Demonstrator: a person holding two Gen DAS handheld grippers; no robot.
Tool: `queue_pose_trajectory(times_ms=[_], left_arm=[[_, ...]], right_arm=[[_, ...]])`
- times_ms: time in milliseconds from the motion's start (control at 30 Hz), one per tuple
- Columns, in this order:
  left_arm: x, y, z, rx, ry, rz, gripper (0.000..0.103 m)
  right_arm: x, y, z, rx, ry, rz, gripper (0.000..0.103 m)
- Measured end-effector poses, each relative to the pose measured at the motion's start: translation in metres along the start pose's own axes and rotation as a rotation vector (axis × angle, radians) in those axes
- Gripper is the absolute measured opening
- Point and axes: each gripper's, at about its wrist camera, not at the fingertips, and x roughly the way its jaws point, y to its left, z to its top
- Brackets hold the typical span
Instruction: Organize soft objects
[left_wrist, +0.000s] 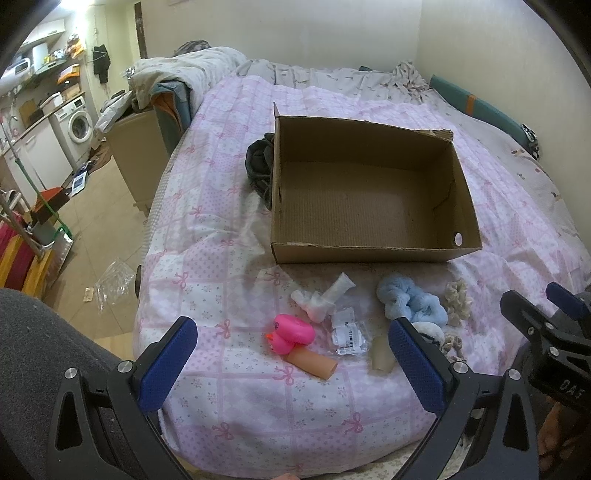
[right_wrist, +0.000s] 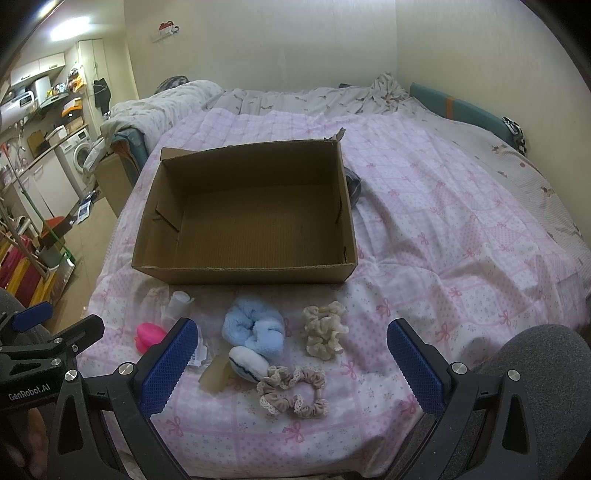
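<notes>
An empty cardboard box (left_wrist: 369, 221) (right_wrist: 243, 225) sits on the pink quilted bed. In front of it lie a pink rubber duck (left_wrist: 290, 332) (right_wrist: 147, 334), a white sock (left_wrist: 325, 297), a blue fluffy scrunchie (left_wrist: 410, 301) (right_wrist: 255, 326), a cream scrunchie (right_wrist: 324, 334) (left_wrist: 457, 299), a beige lace scrunchie (right_wrist: 293, 391), a white-and-navy pad (right_wrist: 248, 363) and a tan tube (left_wrist: 314, 362). My left gripper (left_wrist: 293, 363) is open above the duck and tube. My right gripper (right_wrist: 291, 365) is open above the scrunchies. Both are empty.
A dark garment (left_wrist: 260, 162) lies against the box's side. A clear packet with a label (left_wrist: 347, 332) and a beige piece (left_wrist: 382, 354) lie among the items. Rumpled bedding (left_wrist: 184, 74) is at the bed's far end. Cluttered floor and a washing machine (left_wrist: 79, 123) are left.
</notes>
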Motion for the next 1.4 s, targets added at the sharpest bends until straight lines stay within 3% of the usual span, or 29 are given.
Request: queue_pose_trajectory(times_ms=[300, 600, 733, 867, 1000, 1133, 1267, 1400], left_arm=[[-0.006, -0.001, 0.017, -0.001, -0.013, 0.064, 0.103], [0.002, 0.003, 0.054, -0.016, 0.041, 0.031, 0.103], [0.024, 0.006, 0.065, -0.02, 0.136, -0.017, 0.103], [0.06, 0.014, 0.066, -0.044, 0.289, -0.046, 0.103], [0.083, 0.025, 0.059, -0.102, 0.374, -0.069, 0.102], [0.108, 0.035, 0.043, -0.151, 0.466, -0.095, 0.096], [0.132, 0.033, 0.028, -0.125, 0.55, -0.089, 0.08], [0.149, 0.029, 0.023, -0.145, 0.584, -0.11, 0.079]], right_arm=[[-0.006, 0.002, 0.009, -0.012, -0.014, -0.015, 0.103], [-0.005, -0.011, 0.044, -0.004, 0.005, 0.022, 0.103], [0.007, -0.016, 0.056, -0.025, 0.056, 0.042, 0.103], [0.033, -0.016, 0.059, -0.034, 0.189, 0.137, 0.103], [0.056, -0.018, 0.054, -0.024, 0.276, 0.165, 0.103], [0.077, -0.029, 0.046, 0.035, 0.32, 0.17, 0.103], [0.096, -0.047, 0.033, 0.139, 0.37, 0.164, 0.103], [0.103, -0.055, 0.026, 0.218, 0.404, 0.176, 0.103]])
